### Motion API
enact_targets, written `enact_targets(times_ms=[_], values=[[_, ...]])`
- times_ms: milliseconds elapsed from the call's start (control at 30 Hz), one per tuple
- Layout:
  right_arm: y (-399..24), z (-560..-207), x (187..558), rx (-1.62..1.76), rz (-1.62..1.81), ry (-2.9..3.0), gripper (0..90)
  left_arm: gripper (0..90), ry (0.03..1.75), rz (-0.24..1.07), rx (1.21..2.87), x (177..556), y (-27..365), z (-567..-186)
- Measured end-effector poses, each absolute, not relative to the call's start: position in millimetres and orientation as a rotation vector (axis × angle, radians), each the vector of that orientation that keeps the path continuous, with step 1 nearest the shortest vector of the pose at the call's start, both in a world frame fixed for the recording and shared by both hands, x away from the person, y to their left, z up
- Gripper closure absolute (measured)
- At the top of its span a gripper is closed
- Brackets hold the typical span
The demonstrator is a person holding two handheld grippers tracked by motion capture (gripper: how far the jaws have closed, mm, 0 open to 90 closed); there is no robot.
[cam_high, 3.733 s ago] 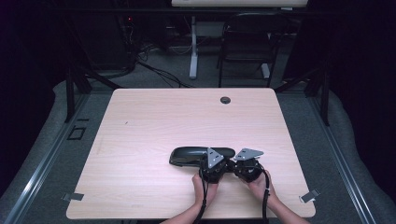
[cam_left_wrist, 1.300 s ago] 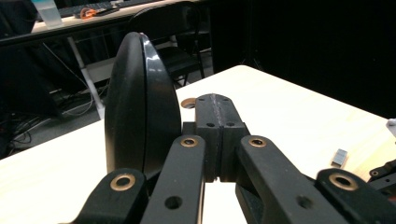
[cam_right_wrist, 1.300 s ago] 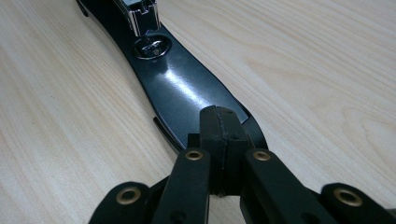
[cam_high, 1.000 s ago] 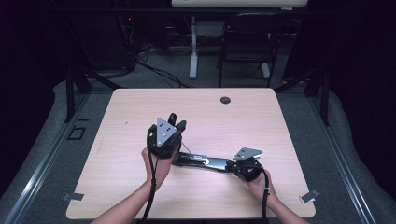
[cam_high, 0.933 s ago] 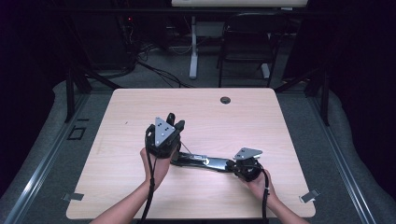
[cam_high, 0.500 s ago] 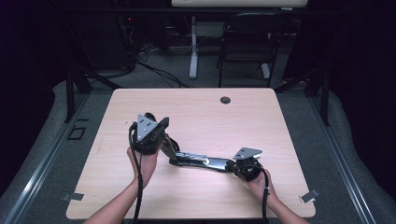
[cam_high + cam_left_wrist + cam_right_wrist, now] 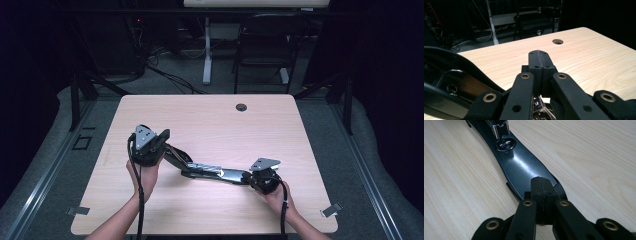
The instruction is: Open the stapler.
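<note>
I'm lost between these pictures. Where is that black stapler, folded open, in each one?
High view: the black hinged stapler lies opened out long across the near middle of the pale wooden table.
Left gripper view: its curved black arm with a metal channel fills the lower left.
Right gripper view: its glossy base runs from the jaws to the top.
Shared landmark: the round hole in the tabletop, seen in the first two.

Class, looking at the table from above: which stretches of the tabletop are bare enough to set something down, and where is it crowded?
Bare: the far half of the table around the cable hole, and the near strip between the forearms. Crowded: the middle band, where the opened black stapler stretches between the left gripper and right gripper.
</note>
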State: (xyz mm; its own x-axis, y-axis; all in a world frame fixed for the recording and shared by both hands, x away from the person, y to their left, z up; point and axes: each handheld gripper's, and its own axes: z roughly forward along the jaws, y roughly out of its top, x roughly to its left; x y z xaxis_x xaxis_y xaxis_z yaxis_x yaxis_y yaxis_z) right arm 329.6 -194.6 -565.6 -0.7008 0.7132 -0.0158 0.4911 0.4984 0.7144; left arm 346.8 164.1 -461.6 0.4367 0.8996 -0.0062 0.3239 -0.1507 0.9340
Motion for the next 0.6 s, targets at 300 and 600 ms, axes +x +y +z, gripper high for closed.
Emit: enact_targets(times_ms=[300, 600], values=[[-196.8, -562.1, 335.3, 1.054, 1.015, 2.487, 85.6, 81.6, 1.000, 0.609, 1.766, 336.6, 166.1, -459.7], [-198.8, -555.2, 338.0, 1.088, 0.954, 2.538, 77.7, 52.6, 0.982, 0.441, 1.873, 320.1, 178.7, -458.4]])
